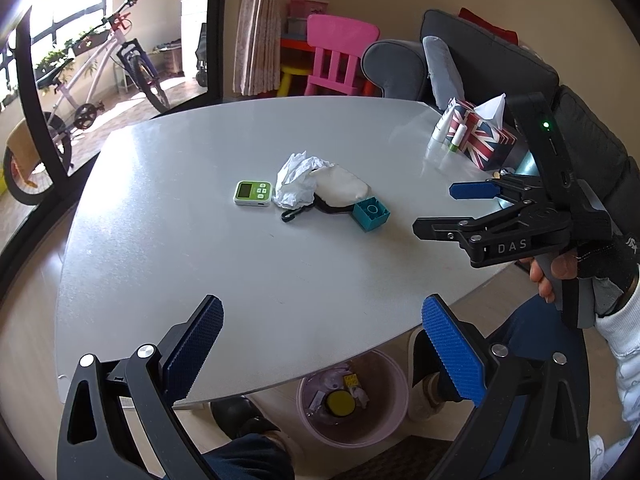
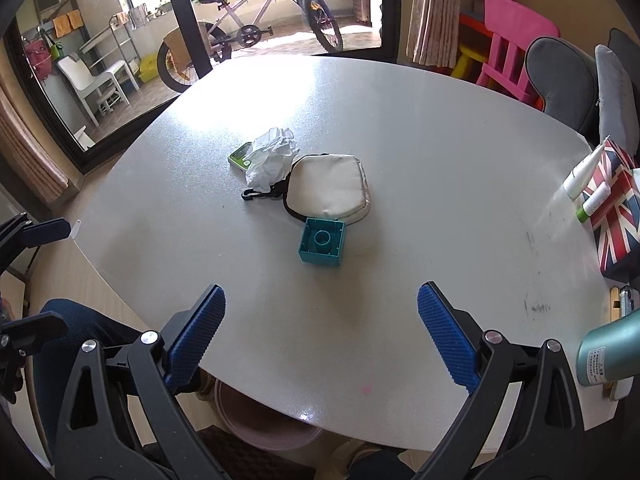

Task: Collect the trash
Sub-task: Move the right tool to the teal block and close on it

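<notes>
Left wrist view: we record 1 pale grey table (image 1: 200,260) with rounded corners, set on a light wood floor. Behind it stand 1 pink child's chair (image 1: 338,56), 1 dark grey sofa (image 1: 492,60), 1 curtain and 1 white bicycle (image 1: 92,80) beyond a glass door.

Near the table's middle we list 1 crumpled white paper (image 1: 298,180), touching 1 green timer (image 1: 253,193) on one side and 1 cream pouch (image 1: 340,188) on the other. 1 teal toy block (image 1: 371,213) sits at the pouch's near edge, open side up. 1 Union Jack tissue box (image 1: 486,138) stands at the far right edge, with 2 small tubes beside it.

1 pink waste bin (image 1: 354,400) sits under the near edge of the table, with a few items inside.

We hold the left gripper (image 1: 322,326) over the near edge, jaws wide and empty, the paper well ahead of it. The right gripper (image 2: 320,312) is likewise spread wide and empty; the block lies just ahead of it, the paper farther on.
</notes>
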The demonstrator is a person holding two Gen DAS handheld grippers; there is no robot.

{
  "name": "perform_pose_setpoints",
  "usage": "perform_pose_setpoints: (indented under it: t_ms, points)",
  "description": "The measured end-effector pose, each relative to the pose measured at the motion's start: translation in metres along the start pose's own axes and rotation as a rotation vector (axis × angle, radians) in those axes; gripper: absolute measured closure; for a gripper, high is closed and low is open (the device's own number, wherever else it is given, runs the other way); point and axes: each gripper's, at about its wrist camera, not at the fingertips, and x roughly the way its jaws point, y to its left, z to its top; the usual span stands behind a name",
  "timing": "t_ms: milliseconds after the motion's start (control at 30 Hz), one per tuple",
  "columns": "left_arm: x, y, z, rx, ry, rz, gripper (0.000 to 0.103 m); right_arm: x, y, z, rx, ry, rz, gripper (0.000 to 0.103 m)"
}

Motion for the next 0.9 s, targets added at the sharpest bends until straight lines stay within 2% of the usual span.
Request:
perform_pose_setpoints:
  t_ms: [633, 733, 833, 900]
  points:
    - [0.006, 0.007, 0.003, -0.017, 0.007, 0.007, 0.007, 0.071, 0.0, 0.03, -0.004, 0.123, -0.028, 0.009]
    - [0.006, 0.009, 0.004, -0.02, 0.009, 0.005, 0.007, 0.076, 0.003, 0.032, -0.013, 0.135, -0.033, 0.019]
    - [0.008, 0.01, 0.004, -0.024, 0.011, 0.003, 0.007, 0.081, 0.006, 0.032, -0.023, 0.147, -0.036, 0.039]
    - [0.009, 0.01, 0.004, -0.025, 0.011, 0.001, 0.007, 0.083, 0.007, 0.031, -0.029, 0.154, -0.038, 0.066]
